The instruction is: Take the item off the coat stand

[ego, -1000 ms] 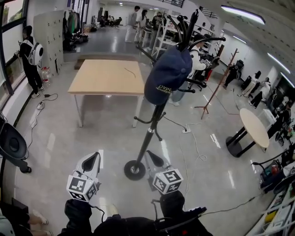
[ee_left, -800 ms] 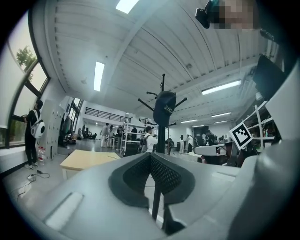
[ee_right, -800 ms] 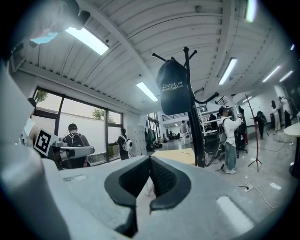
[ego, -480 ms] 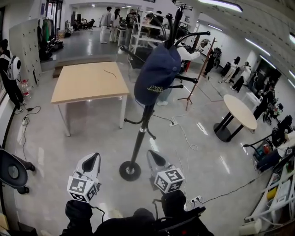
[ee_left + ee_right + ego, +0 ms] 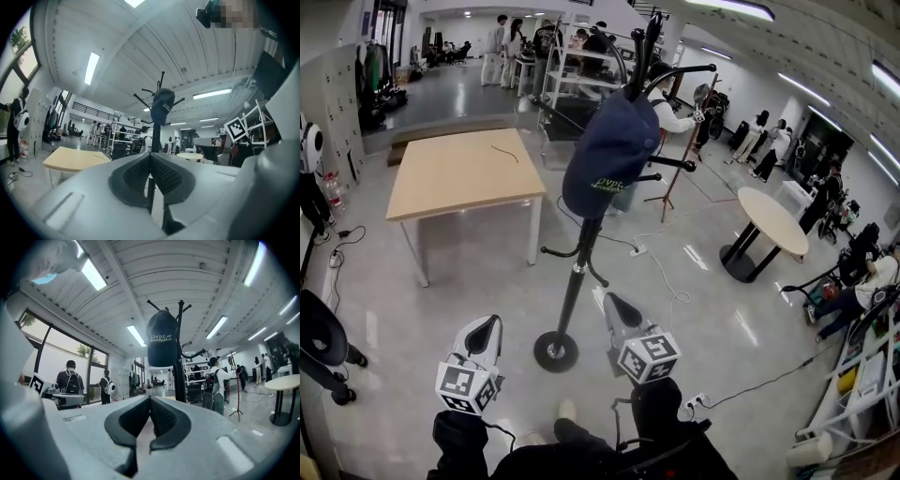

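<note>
Cap [image 5: 609, 155] hangs high on the stand [image 5: 572, 281]; left gripper [image 5: 486, 330] and right gripper [image 5: 616, 307], jaws together, empty, near its base.

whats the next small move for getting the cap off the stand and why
Probably lift the right gripper toward the navy cap and open its fingers: the cap hangs high on the coat stand, while this gripper and the left gripper sit low near its base, shut and empty.
</note>
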Available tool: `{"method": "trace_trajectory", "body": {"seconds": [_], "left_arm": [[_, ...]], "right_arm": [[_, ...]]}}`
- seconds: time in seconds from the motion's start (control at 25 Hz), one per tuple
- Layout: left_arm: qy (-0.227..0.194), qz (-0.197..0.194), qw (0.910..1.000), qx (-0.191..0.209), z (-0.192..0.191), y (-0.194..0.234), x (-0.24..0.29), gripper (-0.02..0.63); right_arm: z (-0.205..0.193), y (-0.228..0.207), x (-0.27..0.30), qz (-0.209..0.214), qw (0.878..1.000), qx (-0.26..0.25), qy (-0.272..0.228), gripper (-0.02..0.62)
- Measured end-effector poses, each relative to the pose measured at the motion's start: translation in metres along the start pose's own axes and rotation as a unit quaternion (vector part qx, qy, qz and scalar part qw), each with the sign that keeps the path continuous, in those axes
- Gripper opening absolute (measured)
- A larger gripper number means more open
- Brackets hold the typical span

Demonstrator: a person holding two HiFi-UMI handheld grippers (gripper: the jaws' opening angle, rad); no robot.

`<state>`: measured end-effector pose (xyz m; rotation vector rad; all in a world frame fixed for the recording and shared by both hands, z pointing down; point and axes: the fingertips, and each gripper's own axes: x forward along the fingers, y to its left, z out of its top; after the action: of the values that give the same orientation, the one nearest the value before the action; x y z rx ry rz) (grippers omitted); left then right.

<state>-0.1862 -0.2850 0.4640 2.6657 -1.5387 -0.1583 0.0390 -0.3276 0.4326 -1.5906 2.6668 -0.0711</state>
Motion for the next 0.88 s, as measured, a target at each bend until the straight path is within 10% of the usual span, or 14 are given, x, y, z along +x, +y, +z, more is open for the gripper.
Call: {"method": "trace_trajectory", "body": {"seconds": [0.88], "left_arm": [[0.003, 0.004, 0.9999, 0.015, 0.007, 0.014, 0.023, 0.003]], "right_arm": [[0.173, -0.033, 0.044, -0.015, 0.981, -0.086, -0.174, 0.114]]}}
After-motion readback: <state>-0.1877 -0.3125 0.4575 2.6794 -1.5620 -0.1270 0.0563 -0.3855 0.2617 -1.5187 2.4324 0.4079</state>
